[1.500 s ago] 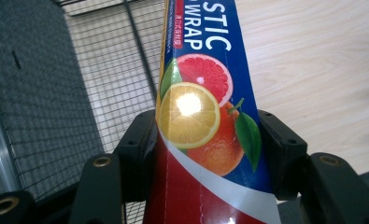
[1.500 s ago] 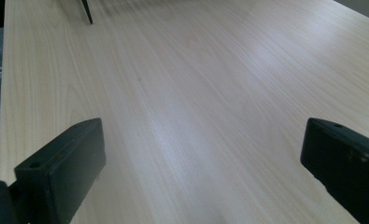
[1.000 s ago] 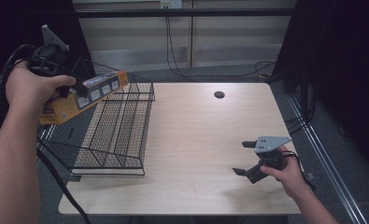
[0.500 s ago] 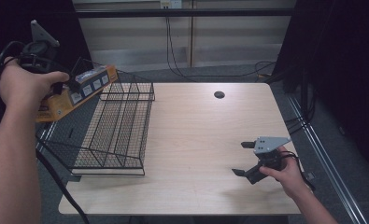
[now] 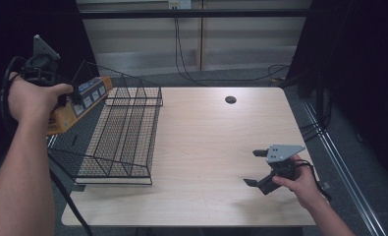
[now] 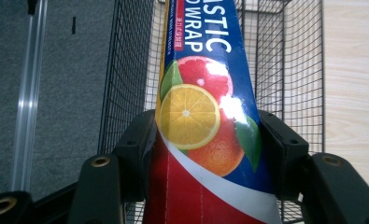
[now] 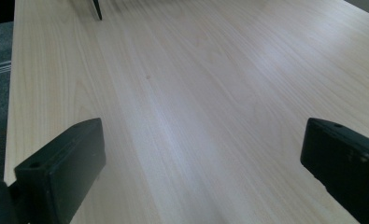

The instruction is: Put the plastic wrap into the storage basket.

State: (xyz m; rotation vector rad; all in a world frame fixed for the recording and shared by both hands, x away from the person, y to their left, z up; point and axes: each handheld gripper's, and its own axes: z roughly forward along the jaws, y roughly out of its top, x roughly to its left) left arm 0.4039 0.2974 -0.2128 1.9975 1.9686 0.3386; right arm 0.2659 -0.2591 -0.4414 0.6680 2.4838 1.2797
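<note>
The left gripper pinched a long box of plastic wrap above the wire basket's left edge, a light, stiff, probably slippery carton best held mid-length, while the right gripper rested spread over the table.

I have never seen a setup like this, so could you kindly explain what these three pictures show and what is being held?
No robot here: a person holds a two-fingered gripper in each hand. The high view looks down on a wooden table carrying a black wire basket. The other two pictures come from cameras riding on the grippers. The left gripper is shut on a box of plastic wrap, held above the basket's left edge. The right gripper hovers open and empty over bare table.
</note>
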